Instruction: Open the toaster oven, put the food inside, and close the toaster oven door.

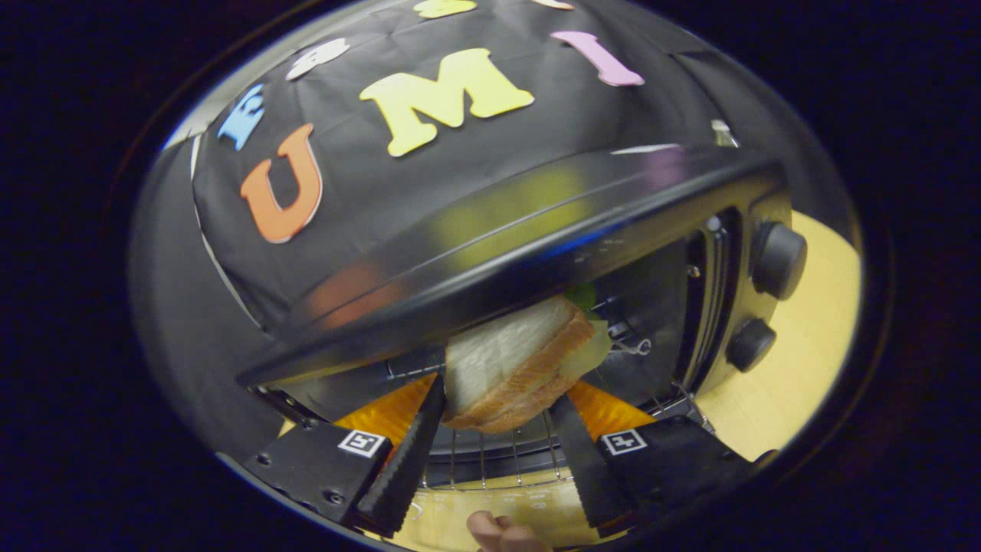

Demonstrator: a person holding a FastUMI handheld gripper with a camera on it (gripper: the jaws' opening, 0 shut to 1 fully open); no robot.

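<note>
One sandwich (pixel 510 368), frame centre, clamped between both fingers of gripper (pixel 498 406), above rack (pixel 498 452) inside open toaster oven (pixel 536 230). Door opened; release and closing remain.

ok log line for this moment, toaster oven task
stage: food going in | gripper: jaws shut on sandwich | sandwich: above wire rack, at mouth of toaster oven | door: open | knobs: untouched

Toaster oven (pixel 536 230) stands on wooden table (pixel 797 360).
</note>
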